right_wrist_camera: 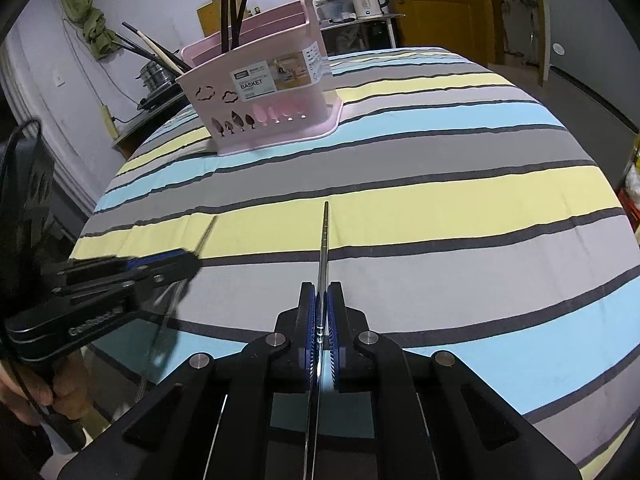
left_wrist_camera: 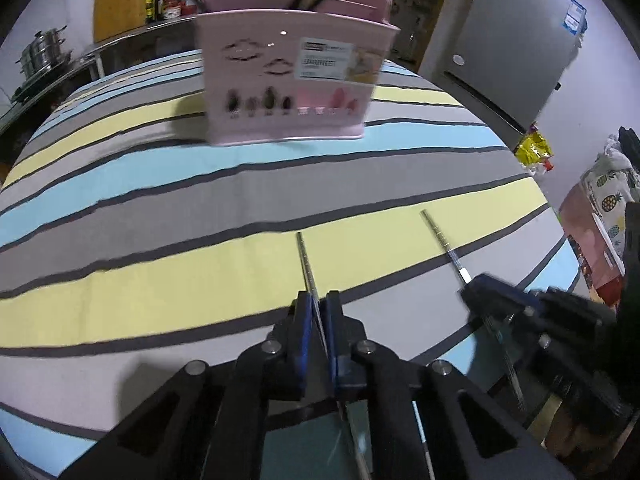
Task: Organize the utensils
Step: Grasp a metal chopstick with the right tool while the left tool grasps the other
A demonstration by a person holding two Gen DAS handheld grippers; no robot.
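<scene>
Two metal chopsticks, one clamped in the left gripper (left_wrist_camera: 318, 300), one (right_wrist_camera: 325, 240) in the right gripper (right_wrist_camera: 322, 292), point over the striped tablecloth (right_wrist_camera: 440, 200) toward one pink basket (right_wrist_camera: 260, 96), labelled "BASKET", holding several dark chopsticks (right_wrist_camera: 234, 8).

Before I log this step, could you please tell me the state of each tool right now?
Left tool: closed on a metal chopstick.
Right tool: closed on another metal chopstick.
</scene>
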